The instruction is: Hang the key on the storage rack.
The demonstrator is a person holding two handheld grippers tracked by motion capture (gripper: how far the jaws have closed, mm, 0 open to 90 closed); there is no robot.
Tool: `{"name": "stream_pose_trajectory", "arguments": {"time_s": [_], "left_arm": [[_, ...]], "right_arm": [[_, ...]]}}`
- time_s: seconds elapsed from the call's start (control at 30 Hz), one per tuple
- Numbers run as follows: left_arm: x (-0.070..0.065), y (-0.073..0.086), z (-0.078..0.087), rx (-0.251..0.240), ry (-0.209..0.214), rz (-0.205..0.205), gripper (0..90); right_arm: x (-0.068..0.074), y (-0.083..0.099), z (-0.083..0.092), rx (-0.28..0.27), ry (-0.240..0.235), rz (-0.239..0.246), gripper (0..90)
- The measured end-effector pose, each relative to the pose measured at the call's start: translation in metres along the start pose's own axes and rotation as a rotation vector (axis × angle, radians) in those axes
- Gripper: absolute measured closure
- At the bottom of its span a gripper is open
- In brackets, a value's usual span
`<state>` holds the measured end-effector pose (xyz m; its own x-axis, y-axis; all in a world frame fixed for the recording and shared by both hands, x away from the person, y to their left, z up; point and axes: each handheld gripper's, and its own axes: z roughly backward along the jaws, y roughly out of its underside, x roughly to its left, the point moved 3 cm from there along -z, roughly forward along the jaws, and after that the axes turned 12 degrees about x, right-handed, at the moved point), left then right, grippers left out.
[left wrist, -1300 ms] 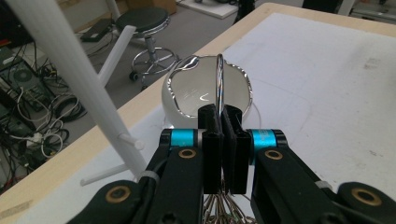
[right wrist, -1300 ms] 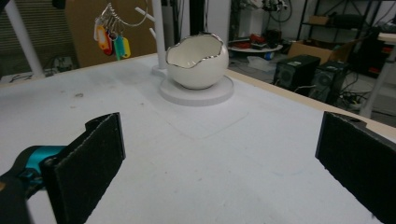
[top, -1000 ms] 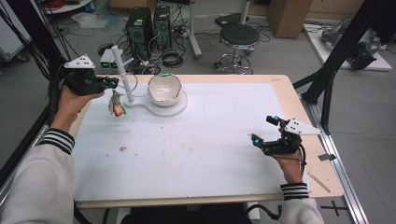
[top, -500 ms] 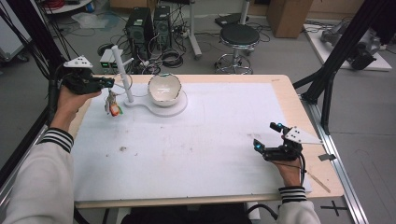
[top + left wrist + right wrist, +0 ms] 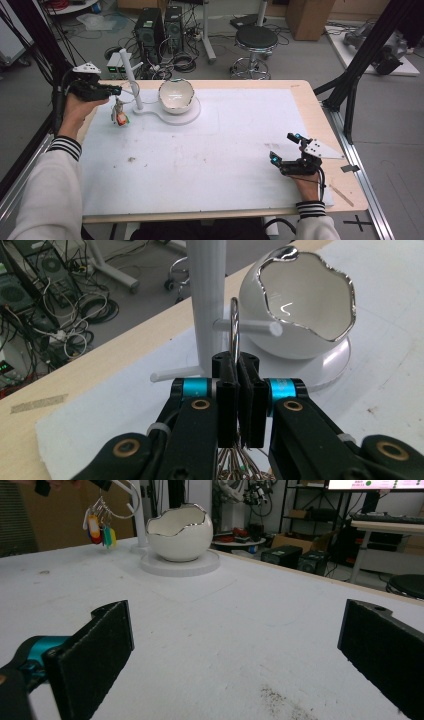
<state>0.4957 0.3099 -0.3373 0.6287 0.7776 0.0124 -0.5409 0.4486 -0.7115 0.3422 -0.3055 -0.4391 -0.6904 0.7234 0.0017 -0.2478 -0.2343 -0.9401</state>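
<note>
A metal key ring (image 5: 233, 325) is pinched between the shut jaws of my left gripper (image 5: 239, 365), right by a short peg (image 5: 247, 326) of the white stand post (image 5: 206, 300). Whether the ring is over the peg I cannot tell. Keys and coloured tags (image 5: 120, 118) dangle under the left gripper (image 5: 119, 91) beside the post (image 5: 131, 80). A white egg-shaped bowl (image 5: 176, 94) with a silver rim sits on the stand's round base (image 5: 187, 116). My right gripper (image 5: 282, 147) rests low at the table's front right, open and holding nothing (image 5: 245, 630).
A white mat (image 5: 215, 150) covers most of the wooden table (image 5: 300, 87). Small dirt specks (image 5: 131, 160) lie on the mat. Beyond the far edge stand computer towers (image 5: 150, 27), cables and a stool (image 5: 256, 37). Black frame bars (image 5: 350, 95) rise at the right.
My right gripper has slid a little toward the table's near edge and settled. The left gripper with the key ring has stayed almost still by the post.
</note>
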Motion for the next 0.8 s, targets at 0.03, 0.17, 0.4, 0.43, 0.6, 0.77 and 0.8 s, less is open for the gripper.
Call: {"name": "stream_pose_trajectory", "arguments": {"time_s": [0.03,0.17,0.4,0.43,0.6,0.77,0.8], "left_arm": [[0.000,0.000,-0.001,0.007,-0.003,-0.001,86.9],[0.002,0.001,-0.005,0.015,-0.017,0.001,86.8],[0.001,0.001,-0.011,0.038,-0.041,-0.015,86.6],[0.001,0.002,-0.011,0.038,-0.044,-0.014,86.6],[0.001,0.004,-0.004,-0.009,-0.184,-0.046,75.5],[-0.002,0.017,0.006,-0.040,-0.201,-0.046,48.6],[-0.003,0.021,0.008,-0.058,-0.201,-0.033,48.6]], "right_arm": [[0.000,0.000,0.000,0.000,0.000,0.000,0.9],[0.001,0.003,0.000,-0.005,0.002,0.001,0.9],[0.005,0.007,-0.003,0.006,-0.012,0.011,0.9],[0.005,0.007,-0.004,0.008,-0.009,0.012,0.9],[0.004,0.010,-0.003,0.000,-0.004,0.008,0.9],[0.002,0.011,-0.003,0.001,0.000,0.001,0.9],[0.002,0.011,-0.003,0.001,0.000,0.001,0.9]]}}
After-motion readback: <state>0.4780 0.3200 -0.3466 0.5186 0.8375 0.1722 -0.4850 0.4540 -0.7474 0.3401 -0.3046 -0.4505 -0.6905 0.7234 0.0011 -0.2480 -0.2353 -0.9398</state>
